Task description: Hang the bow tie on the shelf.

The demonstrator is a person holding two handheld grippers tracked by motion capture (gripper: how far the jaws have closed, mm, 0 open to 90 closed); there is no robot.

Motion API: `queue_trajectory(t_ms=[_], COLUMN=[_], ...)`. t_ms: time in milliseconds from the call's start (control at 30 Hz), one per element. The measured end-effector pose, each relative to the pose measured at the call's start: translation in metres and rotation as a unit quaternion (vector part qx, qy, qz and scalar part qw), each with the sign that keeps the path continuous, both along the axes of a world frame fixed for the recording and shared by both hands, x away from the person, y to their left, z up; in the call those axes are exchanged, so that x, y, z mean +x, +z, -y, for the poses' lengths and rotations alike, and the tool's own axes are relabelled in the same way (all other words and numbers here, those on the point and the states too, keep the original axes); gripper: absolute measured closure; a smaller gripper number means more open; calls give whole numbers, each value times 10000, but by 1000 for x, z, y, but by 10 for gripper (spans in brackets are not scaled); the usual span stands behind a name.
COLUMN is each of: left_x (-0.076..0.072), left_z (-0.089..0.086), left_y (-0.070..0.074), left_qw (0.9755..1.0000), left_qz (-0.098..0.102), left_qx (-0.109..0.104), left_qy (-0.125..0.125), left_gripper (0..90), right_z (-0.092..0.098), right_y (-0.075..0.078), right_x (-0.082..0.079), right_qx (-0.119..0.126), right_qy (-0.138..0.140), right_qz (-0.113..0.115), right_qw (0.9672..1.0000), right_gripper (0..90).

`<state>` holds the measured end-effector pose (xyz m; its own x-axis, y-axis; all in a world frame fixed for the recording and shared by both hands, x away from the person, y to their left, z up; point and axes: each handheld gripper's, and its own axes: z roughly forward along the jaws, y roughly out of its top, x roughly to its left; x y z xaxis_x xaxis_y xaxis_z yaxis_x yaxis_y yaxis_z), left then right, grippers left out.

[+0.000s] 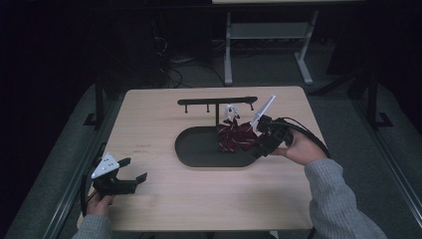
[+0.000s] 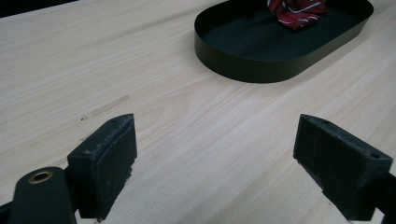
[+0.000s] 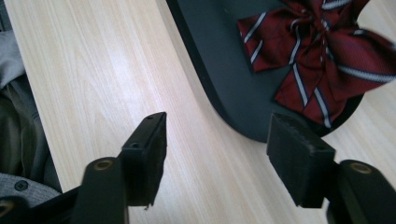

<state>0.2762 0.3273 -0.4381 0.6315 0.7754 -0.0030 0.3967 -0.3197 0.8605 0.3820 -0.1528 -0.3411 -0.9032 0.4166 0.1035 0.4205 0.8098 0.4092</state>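
Dark room; a second table's grey legs (image 1: 229, 50) stand on the floor beyond. Pale wood-grain counter (image 1: 164, 119) in the middle of the high view.

Black oval tray (image 1: 199, 149) sits centre-right on the counter. A black rack with a horizontal bar (image 1: 217, 101) rises from its far edge. Inside the tray's right end lies a dark red bow tie with white stripes (image 1: 236, 137); a white clip or strap piece (image 1: 231, 112) shows at its far side, detail too small to make out.

Right gripper (image 1: 262, 144) held by the right hand (image 1: 301, 149) at the tray's right end, just beside the bow tie. In the right gripper view its jaws stand apart, nothing between them, with the tray rim and bow tie (image 3: 322, 60) just beyond.

Left gripper (image 1: 132, 172) held by the left hand (image 1: 99, 204) near the counter's near-left corner, well apart from the tray. Jaws wide apart, empty, bare wood under them; the tray (image 2: 261, 70) lies farther off in the left gripper view.
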Motion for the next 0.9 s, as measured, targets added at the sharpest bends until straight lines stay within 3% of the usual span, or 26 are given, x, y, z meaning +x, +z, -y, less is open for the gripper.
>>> queue_trajectory(t_ms=[567, 900], left_x=[-1, -1], left_z=[1, 2], left_y=[0, 0], left_qw=[10000, 10000], left_qz=[-15, -10], left_qx=[33, 59], left_qy=[-9, -31], left_gripper=[129, 129], right_z=[20, 41], right_y=[-23, -43], right_x=[-25, -44], right_qx=[115, 338], right_qy=[-165, -415], right_qz=[20, -36], right_qw=[9998, 9986], right_gripper=[344, 335])
